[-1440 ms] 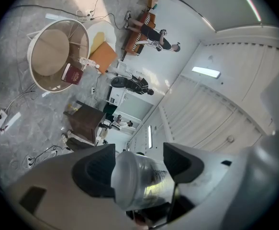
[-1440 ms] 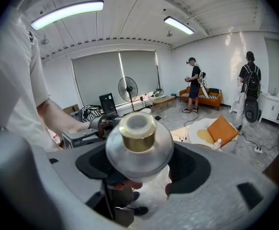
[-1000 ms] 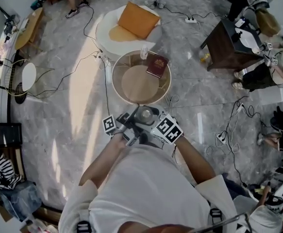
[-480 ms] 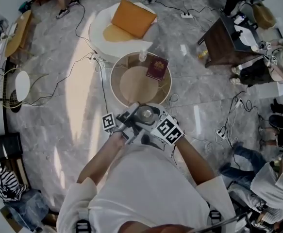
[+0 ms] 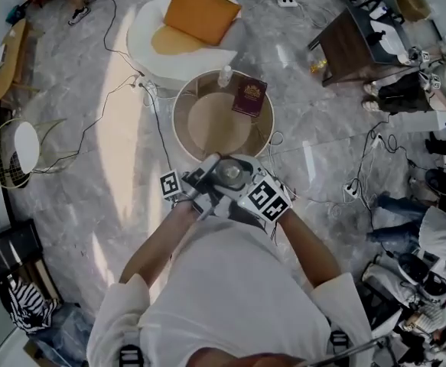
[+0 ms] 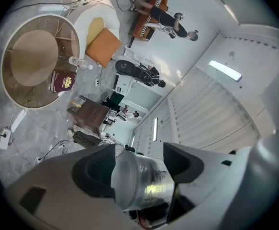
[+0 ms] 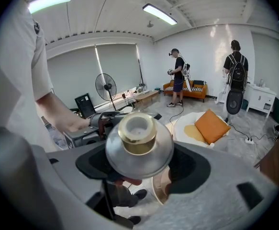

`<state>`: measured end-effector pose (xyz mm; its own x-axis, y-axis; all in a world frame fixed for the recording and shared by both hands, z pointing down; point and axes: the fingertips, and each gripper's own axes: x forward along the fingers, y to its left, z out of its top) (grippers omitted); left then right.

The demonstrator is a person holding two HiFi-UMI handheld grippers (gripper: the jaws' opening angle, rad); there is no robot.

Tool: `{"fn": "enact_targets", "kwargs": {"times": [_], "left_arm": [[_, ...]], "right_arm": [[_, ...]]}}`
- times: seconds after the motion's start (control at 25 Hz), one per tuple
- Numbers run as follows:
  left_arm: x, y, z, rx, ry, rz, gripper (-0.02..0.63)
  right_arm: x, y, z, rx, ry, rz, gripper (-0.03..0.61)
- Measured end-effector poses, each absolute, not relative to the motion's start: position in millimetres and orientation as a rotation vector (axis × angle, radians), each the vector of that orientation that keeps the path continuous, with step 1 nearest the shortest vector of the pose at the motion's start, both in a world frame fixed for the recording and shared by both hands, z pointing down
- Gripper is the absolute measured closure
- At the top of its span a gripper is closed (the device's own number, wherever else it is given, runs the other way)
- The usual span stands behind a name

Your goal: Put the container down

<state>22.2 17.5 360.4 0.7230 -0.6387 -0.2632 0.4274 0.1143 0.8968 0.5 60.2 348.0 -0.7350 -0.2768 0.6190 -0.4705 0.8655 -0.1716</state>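
Note:
A silver metal container point(image 5: 230, 173) with a brass-coloured neck is carried in front of the person's chest, just short of the near rim of a round glass-topped table point(image 5: 183, 140). Both grippers hold it. In the left gripper view the container point(image 6: 139, 183) sits between the dark pads of my left gripper point(image 6: 139, 164), which is shut on its side. In the right gripper view my right gripper point(image 7: 139, 166) is shut on the rounded body of the container point(image 7: 138, 145), whose brass neck faces the camera. From the head view, my left gripper point(image 5: 206, 178) and right gripper point(image 5: 244, 180) flank it.
On the round table lie a maroon book point(image 5: 249, 98) and a small clear bottle point(image 5: 225, 75). Beyond it a white round seat point(image 5: 150, 29) carries an orange cushion point(image 5: 200, 12). A dark wooden side table point(image 5: 353, 40) stands at right. Cables cross the floor; other people stand around.
The person has walked toward the round table, carrying the container in both grippers. The table's near rim now lies right in front of the container. The grip looks the same.

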Motion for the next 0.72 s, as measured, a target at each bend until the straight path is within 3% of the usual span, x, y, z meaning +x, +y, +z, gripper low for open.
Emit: {"fn": "enact_targets", "kwargs": {"times": [0.72], "left_arm": [[7, -39, 436, 1.197, -0.207, -0.707, 0.324]], "right_arm": [[-16, 2, 421, 0.587, -2.349, 0.537, 0.242]]}}
